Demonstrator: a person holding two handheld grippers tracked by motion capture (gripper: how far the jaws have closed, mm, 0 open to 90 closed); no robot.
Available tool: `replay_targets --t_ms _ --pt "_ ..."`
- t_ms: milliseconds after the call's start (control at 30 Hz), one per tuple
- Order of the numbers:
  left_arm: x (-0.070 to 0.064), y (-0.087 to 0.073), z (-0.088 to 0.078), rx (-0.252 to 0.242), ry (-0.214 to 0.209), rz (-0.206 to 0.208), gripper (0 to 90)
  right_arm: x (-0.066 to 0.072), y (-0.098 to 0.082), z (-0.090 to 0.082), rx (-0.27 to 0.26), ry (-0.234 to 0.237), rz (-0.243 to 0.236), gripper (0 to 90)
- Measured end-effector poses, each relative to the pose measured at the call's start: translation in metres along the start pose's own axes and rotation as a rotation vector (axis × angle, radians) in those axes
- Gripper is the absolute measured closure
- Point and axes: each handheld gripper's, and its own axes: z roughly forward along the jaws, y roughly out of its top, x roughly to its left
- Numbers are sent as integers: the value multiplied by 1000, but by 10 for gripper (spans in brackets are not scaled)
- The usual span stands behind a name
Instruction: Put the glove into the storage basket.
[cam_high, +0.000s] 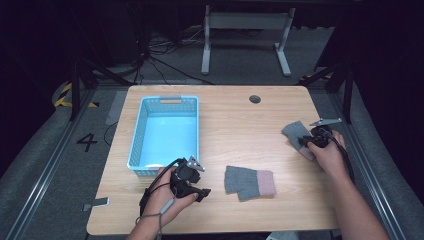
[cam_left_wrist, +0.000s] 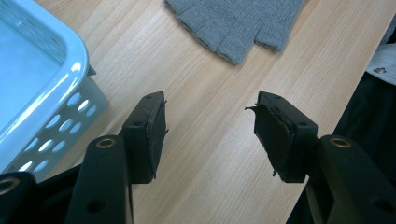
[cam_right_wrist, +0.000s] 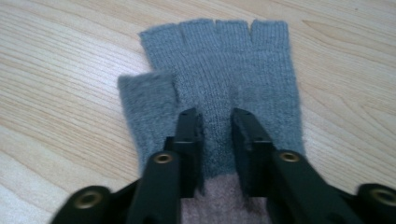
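Near the table's (cam_high: 235, 220) front edge the left gripper (cam_left_wrist: 210, 135) is hovering released beside a knitted grey-and-pink glove (cam_high: 249, 182), while by the right edge the right gripper (cam_right_wrist: 215, 140) is pinching the second woolly fingerless glove (cam_right_wrist: 219, 65), beyond the perforated blue basket (cam_high: 195, 135).
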Motion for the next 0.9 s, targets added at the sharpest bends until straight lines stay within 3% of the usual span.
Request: replay_targets --t_ms 300,567,767,900 --pt "1 1 0 -3 -4 -3 446 1 2 -7 -7 -2 -14 841" --pt "0 4 1 -5 -7 10 446 7 7 -30 -59 32 -19 842" --pt "1 8 3 -7 -15 22 446 19 11 -50 -88 63 -39 841" --pt "1 12 4 -8 -20 31 447 35 15 -65 -106 93 -92 841"
